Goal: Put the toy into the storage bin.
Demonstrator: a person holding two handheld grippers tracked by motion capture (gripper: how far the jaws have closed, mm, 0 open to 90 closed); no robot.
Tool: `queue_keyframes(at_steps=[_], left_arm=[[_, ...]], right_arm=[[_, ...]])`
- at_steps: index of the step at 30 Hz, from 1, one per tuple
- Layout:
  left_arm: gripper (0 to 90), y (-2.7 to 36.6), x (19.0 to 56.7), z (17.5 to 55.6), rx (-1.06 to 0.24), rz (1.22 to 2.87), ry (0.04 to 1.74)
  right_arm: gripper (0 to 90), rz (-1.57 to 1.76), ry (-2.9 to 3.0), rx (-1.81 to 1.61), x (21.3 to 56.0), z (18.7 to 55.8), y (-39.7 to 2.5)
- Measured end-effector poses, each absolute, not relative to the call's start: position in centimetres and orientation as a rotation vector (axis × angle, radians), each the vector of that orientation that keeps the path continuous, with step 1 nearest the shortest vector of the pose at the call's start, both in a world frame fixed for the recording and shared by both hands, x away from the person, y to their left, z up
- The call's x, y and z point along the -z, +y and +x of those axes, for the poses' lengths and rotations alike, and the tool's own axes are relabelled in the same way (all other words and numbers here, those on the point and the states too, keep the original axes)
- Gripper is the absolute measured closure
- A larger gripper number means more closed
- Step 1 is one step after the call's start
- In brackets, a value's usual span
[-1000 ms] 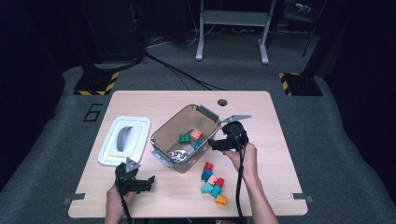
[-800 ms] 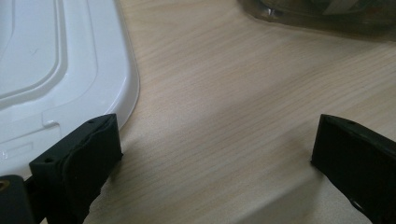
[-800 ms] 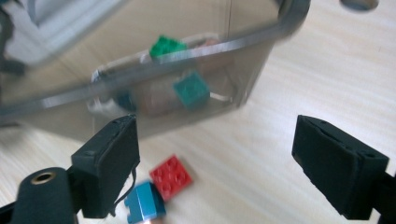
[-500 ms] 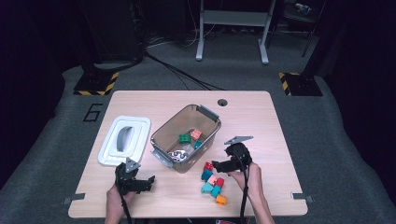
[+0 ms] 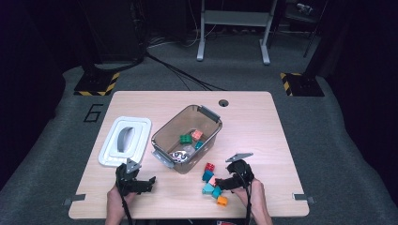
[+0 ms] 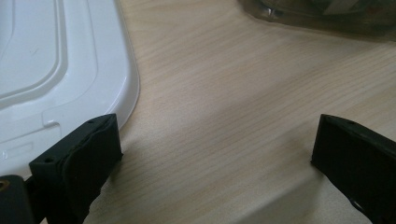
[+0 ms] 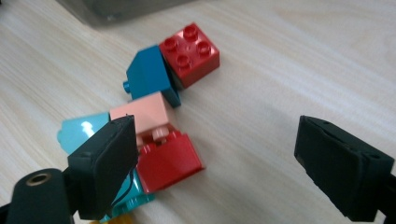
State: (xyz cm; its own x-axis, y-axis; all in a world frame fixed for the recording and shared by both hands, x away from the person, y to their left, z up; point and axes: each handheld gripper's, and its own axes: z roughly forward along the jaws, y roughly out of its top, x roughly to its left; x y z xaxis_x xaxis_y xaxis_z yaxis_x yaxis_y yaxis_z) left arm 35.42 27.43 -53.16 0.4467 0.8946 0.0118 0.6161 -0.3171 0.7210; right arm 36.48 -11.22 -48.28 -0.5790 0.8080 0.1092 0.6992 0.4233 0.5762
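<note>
While its jaws stand apart, right gripper (image 7: 215, 158) hovers beside, perhaps touching, red brick (image 7: 168, 161).

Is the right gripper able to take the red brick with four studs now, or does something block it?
Probably yes. The right gripper is open just short of the pile, and the red brick lies at the far edge with its top bare; only the dark blue brick leans against one side.

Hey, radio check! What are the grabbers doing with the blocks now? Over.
Right gripper open beside block pile. Left gripper open, idle by white lid. Nothing in the way.
</note>
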Motion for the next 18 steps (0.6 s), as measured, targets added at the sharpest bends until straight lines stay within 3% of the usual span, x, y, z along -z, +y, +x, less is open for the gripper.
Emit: queue_keyframes(at_steps=[18], left_arm=[[1.3, 27.4, 53.2, 35.4, -0.551, 2.05, 1.26]], right_arm=[[13.9, 1.308, 2.495, -0.872, 48.8, 35.9, -11.3]])
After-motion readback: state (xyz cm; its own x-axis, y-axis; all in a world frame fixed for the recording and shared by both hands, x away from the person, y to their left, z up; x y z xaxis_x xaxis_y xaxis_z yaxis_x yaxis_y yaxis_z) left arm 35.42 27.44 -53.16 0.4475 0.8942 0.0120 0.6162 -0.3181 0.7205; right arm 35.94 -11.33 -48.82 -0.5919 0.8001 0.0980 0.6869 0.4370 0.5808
